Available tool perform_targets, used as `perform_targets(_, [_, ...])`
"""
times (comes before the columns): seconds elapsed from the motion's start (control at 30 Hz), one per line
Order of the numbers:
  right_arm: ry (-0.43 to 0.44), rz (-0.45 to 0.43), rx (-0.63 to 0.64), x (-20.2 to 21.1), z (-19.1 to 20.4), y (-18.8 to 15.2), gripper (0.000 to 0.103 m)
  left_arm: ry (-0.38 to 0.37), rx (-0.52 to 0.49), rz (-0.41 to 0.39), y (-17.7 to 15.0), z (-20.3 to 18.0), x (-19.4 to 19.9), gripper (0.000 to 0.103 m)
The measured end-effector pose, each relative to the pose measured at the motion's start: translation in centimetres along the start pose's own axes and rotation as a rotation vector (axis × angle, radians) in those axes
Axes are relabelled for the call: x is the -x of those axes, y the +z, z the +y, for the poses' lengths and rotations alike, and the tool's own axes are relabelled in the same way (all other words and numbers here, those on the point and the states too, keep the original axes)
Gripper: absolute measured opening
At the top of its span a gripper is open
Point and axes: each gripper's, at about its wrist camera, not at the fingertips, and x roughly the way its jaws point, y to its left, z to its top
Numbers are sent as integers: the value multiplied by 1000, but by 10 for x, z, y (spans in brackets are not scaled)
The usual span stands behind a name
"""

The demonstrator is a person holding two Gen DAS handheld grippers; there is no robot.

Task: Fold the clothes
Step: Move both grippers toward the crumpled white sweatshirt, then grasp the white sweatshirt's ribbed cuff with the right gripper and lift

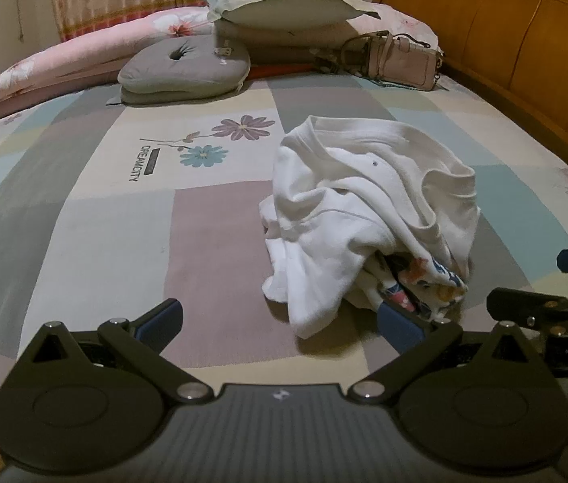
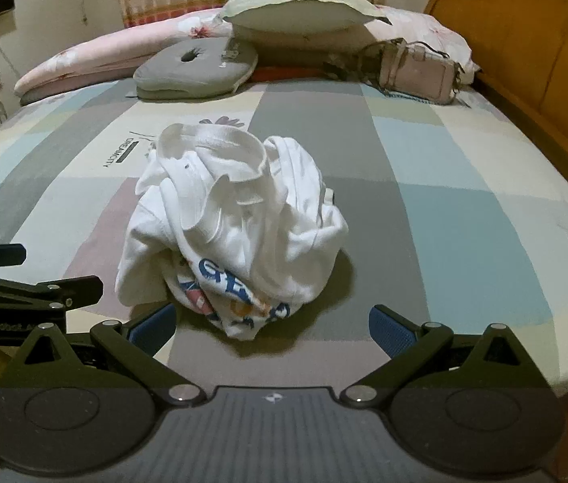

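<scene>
Crumpled white cotton T-shirt with a colourful print (image 2: 231,233) sits bunched mid-bed on the pastel patchwork bedsheet (image 2: 424,201). Left tongs (image 1: 280,320) spread wide, empty, right pad touching the shirt's hem. Right tongs (image 2: 272,324) spread wide, empty, just short of the heap.

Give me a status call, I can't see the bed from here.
Both tongs open, left and right, holding nothing. White shirt crumpled in a heap on the bedsheet, unfolded. Nothing in the way.
</scene>
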Motion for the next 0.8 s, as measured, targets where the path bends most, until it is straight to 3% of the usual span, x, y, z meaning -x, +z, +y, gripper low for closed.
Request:
perform_targets(0.2, [51, 27, 18, -12, -6, 11, 103, -11, -14, -7, 8, -1, -12, 102])
perform_targets(0.37, [124, -38, 48, -16, -14, 17, 103, -17, -59, -43, 11, -4, -21, 102])
perform_targets(0.47, [122, -60, 124, -18, -13, 19, 99, -46, -72, -43, 12, -3, -28, 102])
perform_targets(0.57, [116, -41, 167, -22, -12, 21, 89, -71, -71, -21, 14, -2, -35, 102])
perform_targets(0.63, [115, -28, 176, -26, -13, 22, 72, -84, -62, -2, 17, 0, -40, 102])
perform_targets(0.73, [133, -16, 160, -30, -17, 23, 53, -90, -52, 25, 19, 4, -46, 102])
perform_targets(0.8, [144, -23, 153, -30, -19, 24, 46, -81, -51, 22, 20, 8, -47, 102])
